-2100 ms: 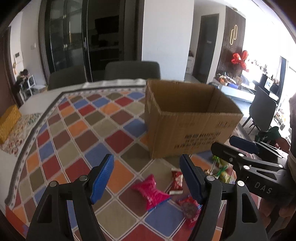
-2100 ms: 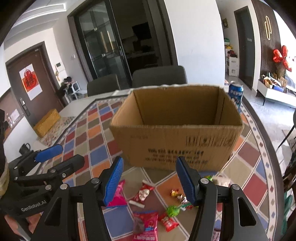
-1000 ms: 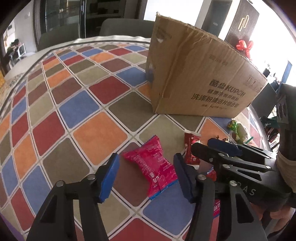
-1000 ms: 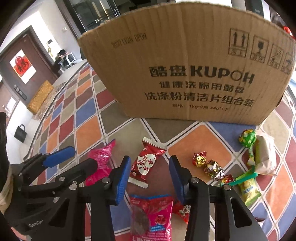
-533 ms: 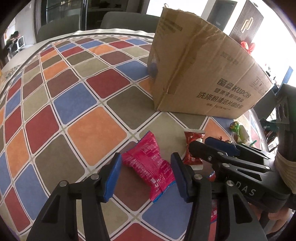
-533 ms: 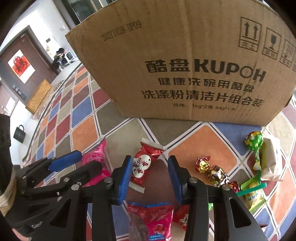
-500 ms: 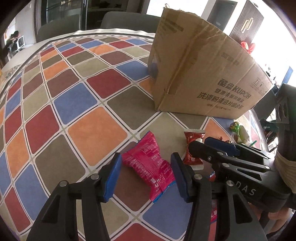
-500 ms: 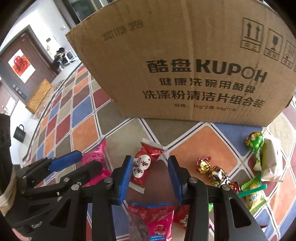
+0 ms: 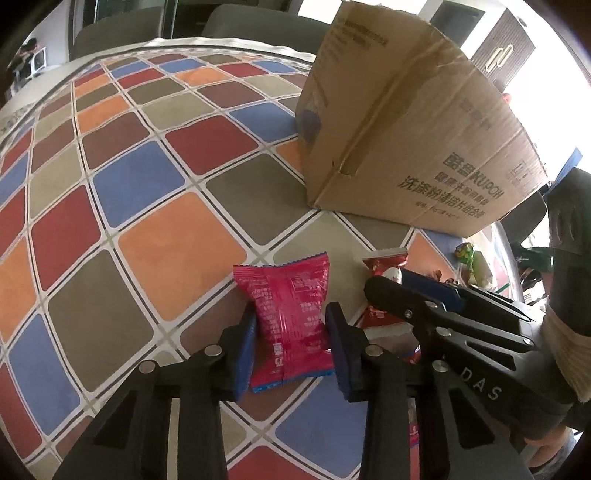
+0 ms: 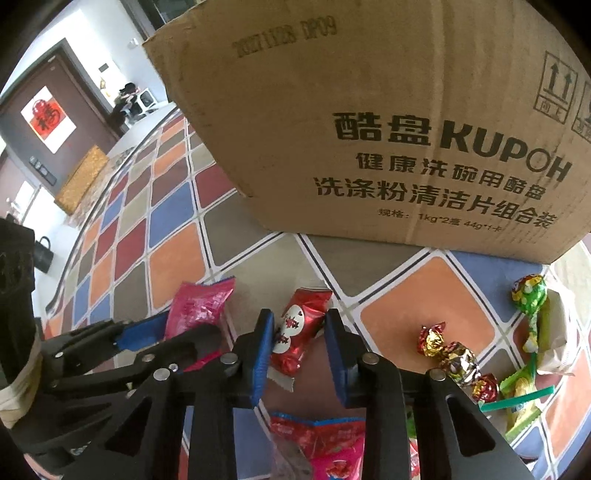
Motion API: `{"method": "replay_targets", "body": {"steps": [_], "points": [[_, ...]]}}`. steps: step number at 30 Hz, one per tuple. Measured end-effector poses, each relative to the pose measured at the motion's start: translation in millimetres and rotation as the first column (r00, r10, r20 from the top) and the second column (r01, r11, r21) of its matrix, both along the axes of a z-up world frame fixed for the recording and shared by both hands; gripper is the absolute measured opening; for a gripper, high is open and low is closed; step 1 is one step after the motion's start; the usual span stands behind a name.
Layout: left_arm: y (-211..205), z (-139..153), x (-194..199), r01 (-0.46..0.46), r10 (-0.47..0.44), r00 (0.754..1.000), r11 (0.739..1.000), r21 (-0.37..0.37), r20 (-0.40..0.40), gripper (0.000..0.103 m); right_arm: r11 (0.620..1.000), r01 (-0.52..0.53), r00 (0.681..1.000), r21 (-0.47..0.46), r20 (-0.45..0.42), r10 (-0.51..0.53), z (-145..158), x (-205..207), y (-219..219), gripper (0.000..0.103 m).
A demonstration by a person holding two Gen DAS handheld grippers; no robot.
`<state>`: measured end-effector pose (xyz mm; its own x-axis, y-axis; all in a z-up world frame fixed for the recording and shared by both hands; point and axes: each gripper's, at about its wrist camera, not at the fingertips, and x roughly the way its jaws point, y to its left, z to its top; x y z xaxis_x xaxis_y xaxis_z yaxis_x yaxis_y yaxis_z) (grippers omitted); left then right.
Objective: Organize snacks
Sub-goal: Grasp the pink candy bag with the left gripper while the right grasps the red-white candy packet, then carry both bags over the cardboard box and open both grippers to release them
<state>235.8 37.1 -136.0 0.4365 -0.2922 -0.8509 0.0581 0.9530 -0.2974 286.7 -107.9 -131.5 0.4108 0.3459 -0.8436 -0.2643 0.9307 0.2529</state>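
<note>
A pink snack packet [image 9: 288,295] lies on the chequered tablecloth [image 9: 147,192]. My left gripper [image 9: 291,325] is closing, and both blue pads press its pinched sides. A red snack packet [image 10: 299,321] lies slantwise between the pads of my right gripper [image 10: 297,332], which is also closing; the left pad touches it and a thin gap shows at the right pad. The cardboard box [image 10: 369,110] stands just behind both packets. In the left wrist view the right gripper [image 9: 406,291] crosses over the red packet [image 9: 384,262], beside the box [image 9: 406,147].
More snacks lie to the right: foil-wrapped candies [image 10: 450,354], a green lollipop [image 10: 528,295], a green packet [image 10: 521,398] and a white wrapper [image 10: 557,332]. Another pink packet [image 10: 321,443] lies under the right gripper. Dark chairs [image 9: 258,18] stand at the table's far edge.
Both grippers dropped from above the box to the snacks in front of it. In the last half second both pairs of jaws narrowed, the left onto the pink packet, the right around the red one.
</note>
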Motion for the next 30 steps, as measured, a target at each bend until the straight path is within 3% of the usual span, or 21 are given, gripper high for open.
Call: {"method": "replay_targets", "body": {"steps": [9, 19, 30], "points": [[-3, 9, -5, -0.015, 0.013, 0.999, 0.999, 0.042, 0.035, 0.032, 1.0, 0.01, 0.999, -0.021, 0.032, -0.01, 4, -11, -9, 0.021], [-8, 31, -17, -0.028, 0.018, 0.994, 0.996, 0.089, 0.108, 0.032, 1.0, 0.027, 0.999, -0.003, 0.045, -0.027, 9, -19, -21, 0.021], [-20, 75, -30, -0.02, -0.001, 0.974, 0.996, 0.09, 0.226, 0.032, 0.997, 0.061, 0.988, 0.055, 0.142, -0.068, 53, -36, -46, 0.02]]}}
